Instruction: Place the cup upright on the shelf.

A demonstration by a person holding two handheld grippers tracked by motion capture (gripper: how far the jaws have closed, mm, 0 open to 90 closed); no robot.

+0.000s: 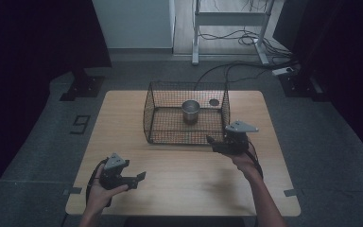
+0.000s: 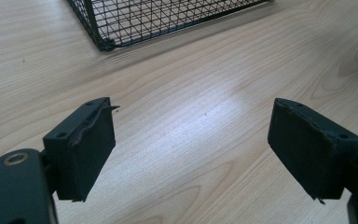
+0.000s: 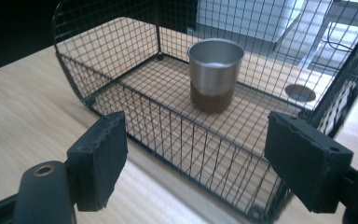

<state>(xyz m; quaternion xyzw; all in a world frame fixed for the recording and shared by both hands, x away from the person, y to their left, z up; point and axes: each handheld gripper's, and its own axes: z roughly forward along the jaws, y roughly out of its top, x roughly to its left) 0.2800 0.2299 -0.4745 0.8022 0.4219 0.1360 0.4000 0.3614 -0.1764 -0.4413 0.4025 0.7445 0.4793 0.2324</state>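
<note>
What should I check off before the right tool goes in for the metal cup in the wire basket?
1. Right tool open: ok, jaws stand wide apart with nothing between them.
2. Metal cup upright and free: ok, it stands on the basket floor, apart from the walls.
3. Way in from above: ok, the wire basket has no lid in the high view.
4. Way in from the front: not ok, the basket's near wall stands between the right tool and the cup.
5. Left tool out of the way: ok, it is open over bare table, short of the basket.
6. Cup empty: cannot tell, its inside is hidden.
</note>
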